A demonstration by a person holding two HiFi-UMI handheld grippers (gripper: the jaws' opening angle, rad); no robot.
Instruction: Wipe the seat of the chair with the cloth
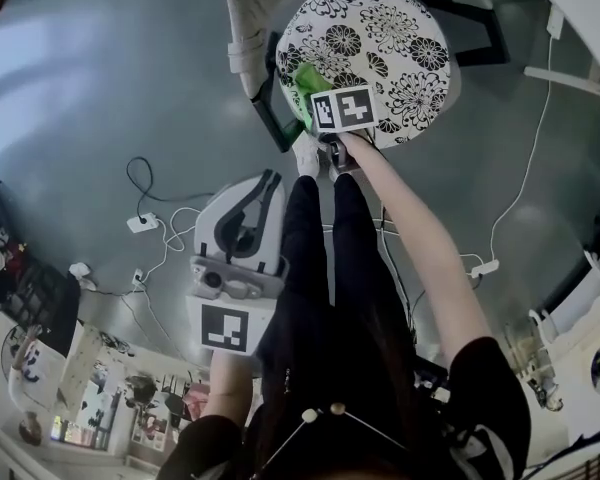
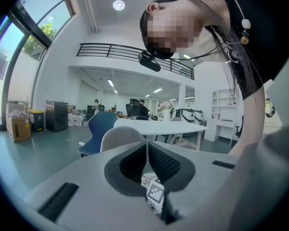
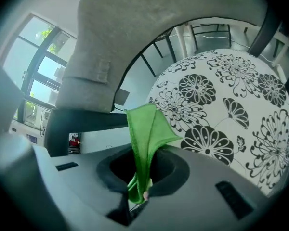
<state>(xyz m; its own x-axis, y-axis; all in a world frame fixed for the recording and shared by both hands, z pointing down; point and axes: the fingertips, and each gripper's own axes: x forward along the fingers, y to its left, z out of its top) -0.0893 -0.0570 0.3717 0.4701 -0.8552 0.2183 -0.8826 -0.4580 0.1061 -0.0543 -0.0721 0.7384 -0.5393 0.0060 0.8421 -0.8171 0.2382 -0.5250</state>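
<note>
Overhead, the head view puts the right gripper [image 1: 325, 103] at the near edge of the floral chair seat [image 1: 390, 38], green cloth [image 1: 304, 76] at its tip; the left gripper [image 1: 255, 203] hangs well apart, by the person's legs

Only the left gripper view shows that gripper's [image 2: 147, 153] jaws pressed together, empty

Only the right gripper view shows jaws clamped on the cloth [image 3: 144, 134], the seat [image 3: 231, 105] beyond, under a grey backrest [image 3: 135, 28]

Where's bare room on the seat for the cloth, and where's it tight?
Bare: the seat across its patterned middle, out to its rim. Tight: the edge beside the grey backrest, where the right gripper holds the cloth.
</note>
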